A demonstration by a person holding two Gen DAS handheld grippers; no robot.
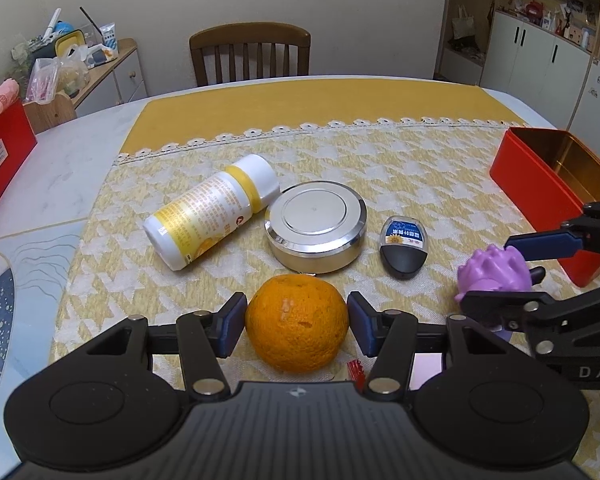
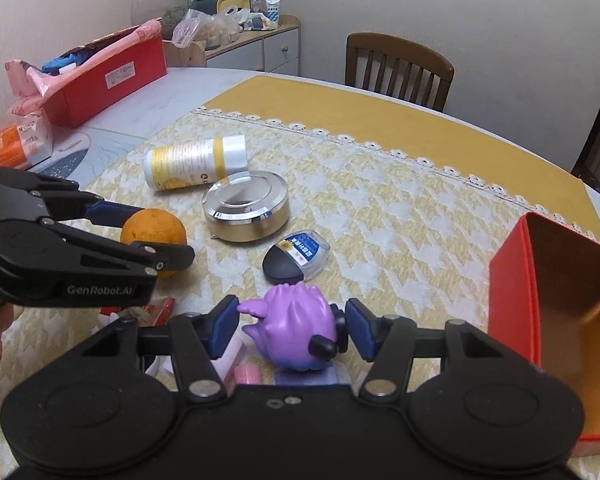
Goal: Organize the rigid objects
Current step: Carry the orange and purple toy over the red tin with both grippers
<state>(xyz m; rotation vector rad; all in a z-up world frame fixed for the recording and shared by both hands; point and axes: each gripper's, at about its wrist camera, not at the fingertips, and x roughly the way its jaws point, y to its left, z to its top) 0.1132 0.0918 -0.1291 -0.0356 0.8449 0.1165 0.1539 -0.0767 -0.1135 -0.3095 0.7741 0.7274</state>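
Observation:
An orange (image 1: 297,322) sits on the patterned cloth between the pads of my left gripper (image 1: 297,326); the pads touch or nearly touch its sides. It also shows in the right wrist view (image 2: 154,230). A purple toy figure (image 2: 296,330) sits between the pads of my right gripper (image 2: 290,328), with the pads close against it; it also shows in the left wrist view (image 1: 494,270). Beyond lie a white and yellow pill bottle (image 1: 210,212) on its side, a round silver tin (image 1: 315,226) and a small black and blue case (image 1: 404,252).
An open red tin box (image 2: 512,296) with a gold inside stands at the right. A red carton (image 2: 104,80) with pink bags stands at the far left of the table. A wooden chair (image 1: 250,54) is behind the table. Small pink and red items (image 2: 156,312) lie under the grippers.

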